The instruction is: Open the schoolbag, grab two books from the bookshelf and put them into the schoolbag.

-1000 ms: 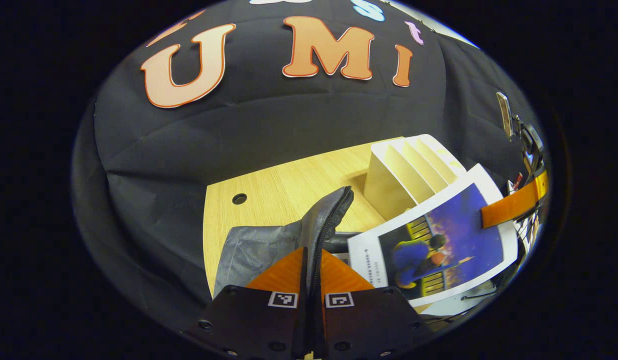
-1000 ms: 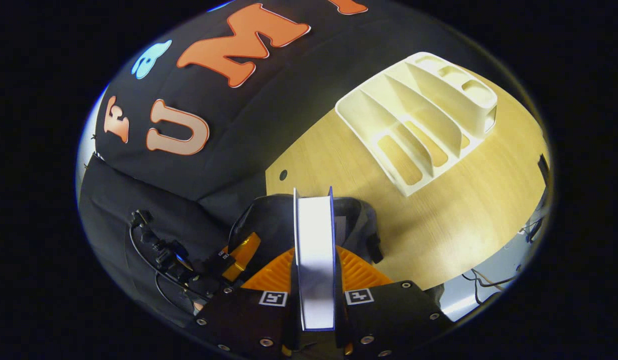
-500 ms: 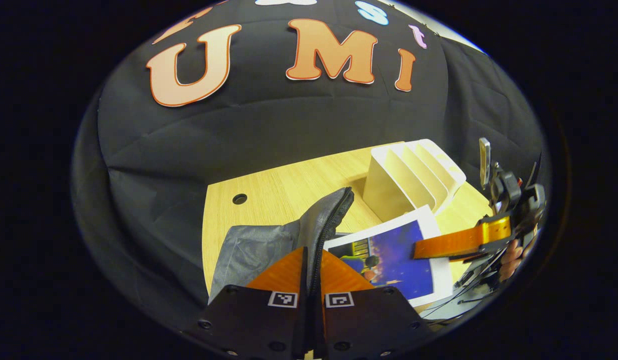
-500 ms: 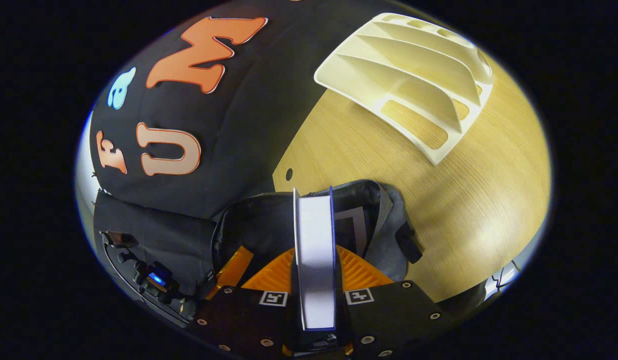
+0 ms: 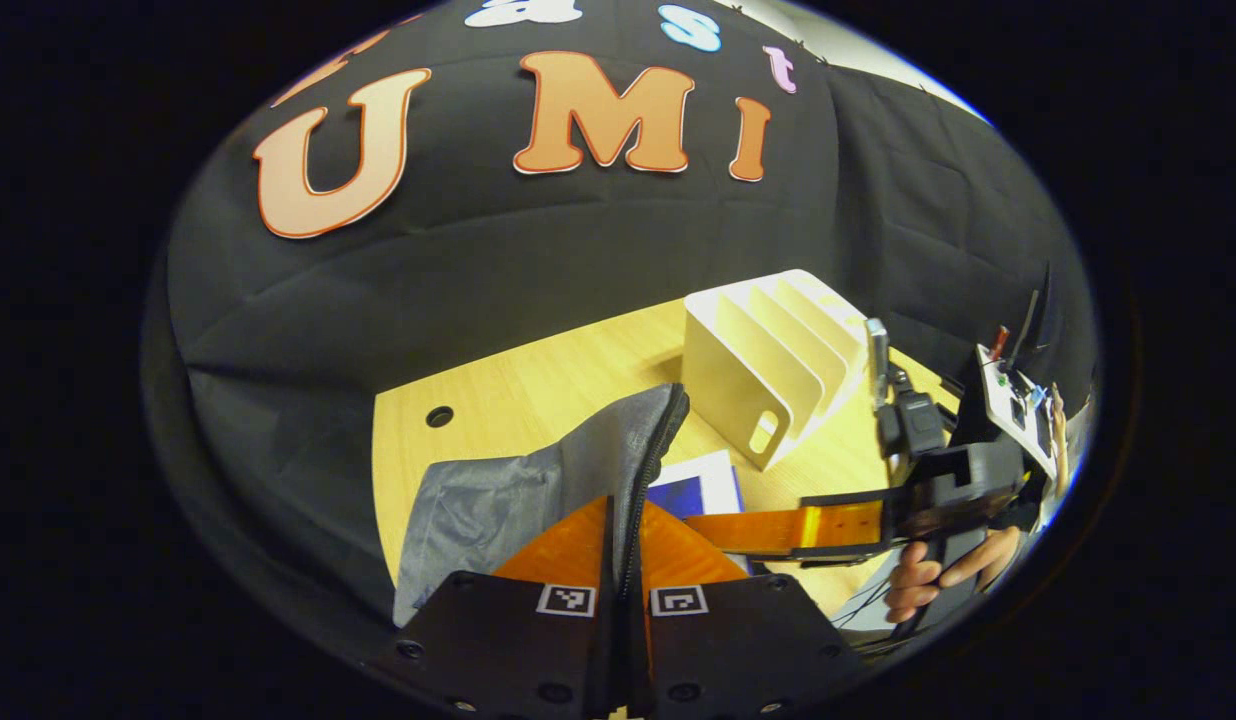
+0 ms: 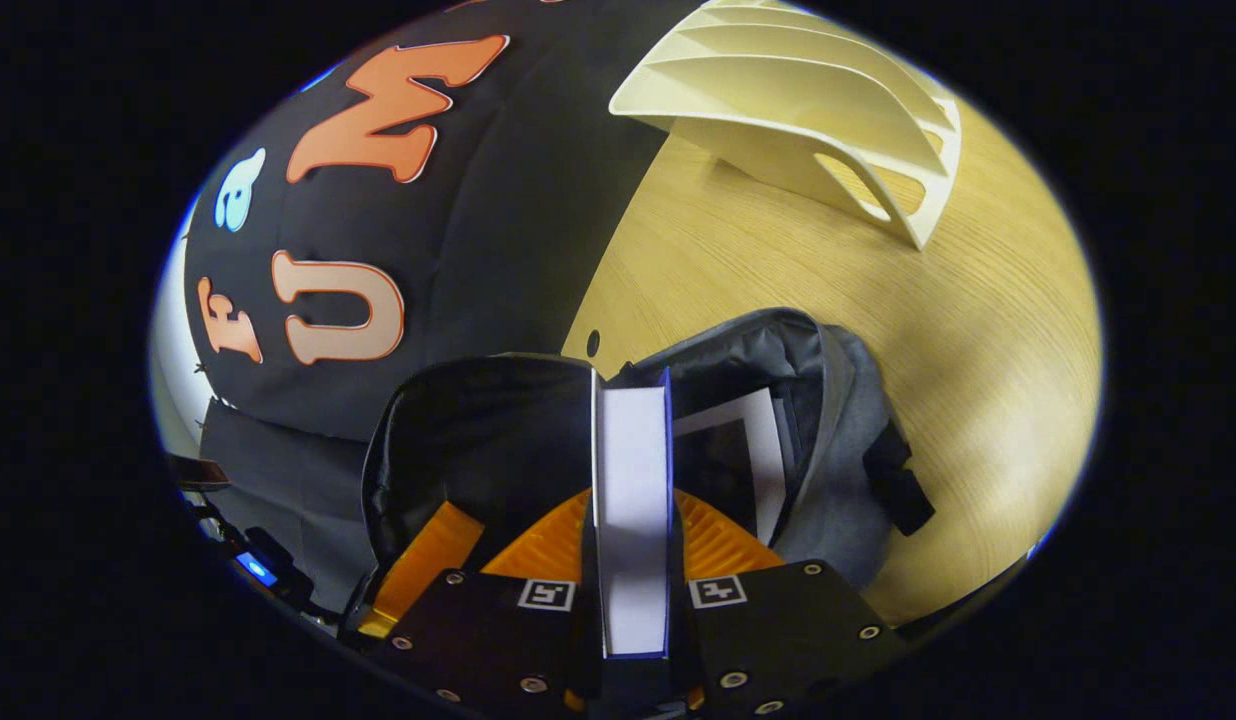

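Pinching the second book across its covers, the right claw holds it fore-edge up over the open schoolbag; stiff and fairly weighty, I judge, so this mid-cover hold suits. At 1 o'clock another book already stands inside and may crowd the slot. The left claw is pressed together on the soft zipper edge, keeping the mouth wide. Farther, at 1 o'clock on the desk, the white bookshelf stands well apart.

Book between tongs, over schoolbag
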`<action>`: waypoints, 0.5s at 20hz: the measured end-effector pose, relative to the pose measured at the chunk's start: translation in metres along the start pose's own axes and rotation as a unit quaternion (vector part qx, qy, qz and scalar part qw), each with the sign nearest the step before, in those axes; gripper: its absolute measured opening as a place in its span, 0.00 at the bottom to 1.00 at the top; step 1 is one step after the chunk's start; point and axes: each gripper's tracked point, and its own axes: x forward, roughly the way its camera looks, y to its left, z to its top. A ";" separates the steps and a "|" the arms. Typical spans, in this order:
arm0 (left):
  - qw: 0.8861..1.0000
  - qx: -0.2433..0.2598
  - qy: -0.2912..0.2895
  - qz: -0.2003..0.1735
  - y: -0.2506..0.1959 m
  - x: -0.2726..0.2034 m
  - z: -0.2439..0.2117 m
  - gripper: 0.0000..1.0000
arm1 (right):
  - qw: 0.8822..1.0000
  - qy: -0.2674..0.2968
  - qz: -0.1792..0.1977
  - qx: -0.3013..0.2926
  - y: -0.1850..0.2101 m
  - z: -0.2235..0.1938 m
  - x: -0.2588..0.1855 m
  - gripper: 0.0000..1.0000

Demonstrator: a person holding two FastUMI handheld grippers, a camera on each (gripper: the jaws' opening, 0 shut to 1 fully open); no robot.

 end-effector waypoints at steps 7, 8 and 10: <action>1.000 0.003 -0.004 -0.024 -0.010 0.003 0.000 0.06 | 1.000 -0.018 -0.018 -0.009 -0.009 -0.010 0.029 0.28; 1.000 0.001 -0.008 -0.025 -0.010 0.004 0.003 0.06 | 1.000 -0.015 -0.020 -0.012 -0.010 -0.012 0.034 0.28; 1.000 -0.004 -0.009 -0.022 -0.008 0.006 0.001 0.06 | 1.000 -0.002 -0.022 -0.021 -0.008 -0.017 0.038 0.29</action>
